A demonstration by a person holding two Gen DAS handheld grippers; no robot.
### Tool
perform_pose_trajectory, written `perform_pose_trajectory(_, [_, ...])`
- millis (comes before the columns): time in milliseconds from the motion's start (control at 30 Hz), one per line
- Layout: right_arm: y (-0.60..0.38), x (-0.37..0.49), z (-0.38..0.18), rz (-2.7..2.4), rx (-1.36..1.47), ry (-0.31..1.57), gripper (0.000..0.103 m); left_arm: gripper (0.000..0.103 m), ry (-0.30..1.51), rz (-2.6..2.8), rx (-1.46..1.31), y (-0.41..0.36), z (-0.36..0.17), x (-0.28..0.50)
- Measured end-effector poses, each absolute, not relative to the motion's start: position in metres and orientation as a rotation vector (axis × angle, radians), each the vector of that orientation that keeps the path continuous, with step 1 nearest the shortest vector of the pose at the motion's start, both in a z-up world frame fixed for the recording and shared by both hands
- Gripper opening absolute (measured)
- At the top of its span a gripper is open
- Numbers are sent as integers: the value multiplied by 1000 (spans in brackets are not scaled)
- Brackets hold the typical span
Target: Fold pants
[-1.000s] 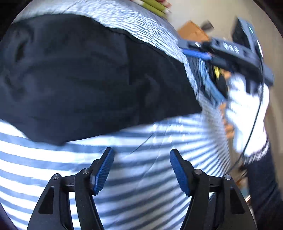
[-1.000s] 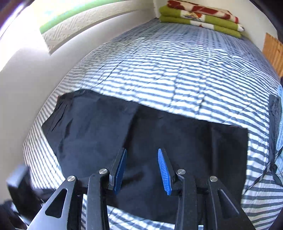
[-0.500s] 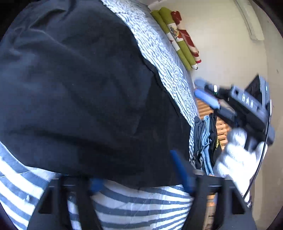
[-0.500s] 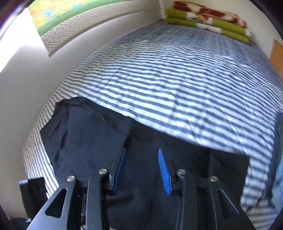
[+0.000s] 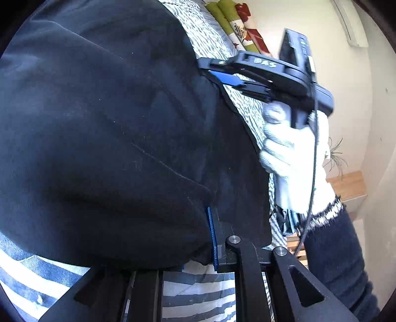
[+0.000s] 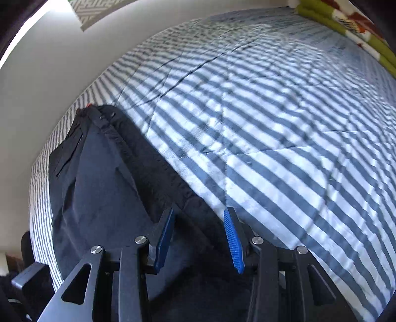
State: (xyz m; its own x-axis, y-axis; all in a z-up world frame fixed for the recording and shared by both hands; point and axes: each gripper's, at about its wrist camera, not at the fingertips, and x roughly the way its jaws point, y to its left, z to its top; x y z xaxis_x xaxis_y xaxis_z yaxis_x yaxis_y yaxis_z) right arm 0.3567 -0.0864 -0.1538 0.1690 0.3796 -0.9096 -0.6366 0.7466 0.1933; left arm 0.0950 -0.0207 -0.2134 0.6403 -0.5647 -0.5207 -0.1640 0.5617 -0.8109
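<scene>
The black pants (image 5: 104, 128) lie on a blue-and-white striped bed sheet (image 6: 272, 123) and fill most of the left wrist view. My left gripper (image 5: 198, 247) is shut on their near edge. One blue pad (image 5: 211, 237) shows, while cloth hides the other. In the right wrist view the pants (image 6: 99, 193) stretch away to the left, waistband at the far end. My right gripper (image 6: 198, 237) stands open low over their long edge, with black cloth beneath the gap. From the left wrist view, the right gripper (image 5: 222, 76) touches the pants' far edge, held by a white-gloved hand (image 5: 294, 158).
A folded green-and-red blanket (image 6: 346, 22) lies at the head of the bed. A white wall (image 6: 61, 62) runs along the bed's left side. Folded clothes (image 5: 287, 223) and a wooden bench (image 5: 346, 183) sit past the bed's right edge.
My left gripper went from open over the sheet to shut on the pants' near edge, bunching cloth up. My right gripper dropped lower and moved to the pants' long edge, still open.
</scene>
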Motion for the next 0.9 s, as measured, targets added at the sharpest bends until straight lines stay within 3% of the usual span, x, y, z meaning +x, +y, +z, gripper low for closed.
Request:
perform_pose_trajectory(100, [-86,352,-157,771,-248,1201,39,11,892,-266,-944,-21,-210,96])
perform_pose_trajectory(167, [-88,345,-156,793,-259,1204,20,10,899,-255,-922,-21,-207,96])
perform_pose_trajectory(267, [-89,327,-147,795,-287,1172,7,7,899,-250,-883,-22,-201,97])
perform_pose_trajectory(567, [-96,263,-79,803,-149,1010,4,3,817,-235,-818,3,-157,56])
perform_pose_trajectory(900, [-98,156,30,777,68,833,4,2,607,-206,-708,66,-51,-52])
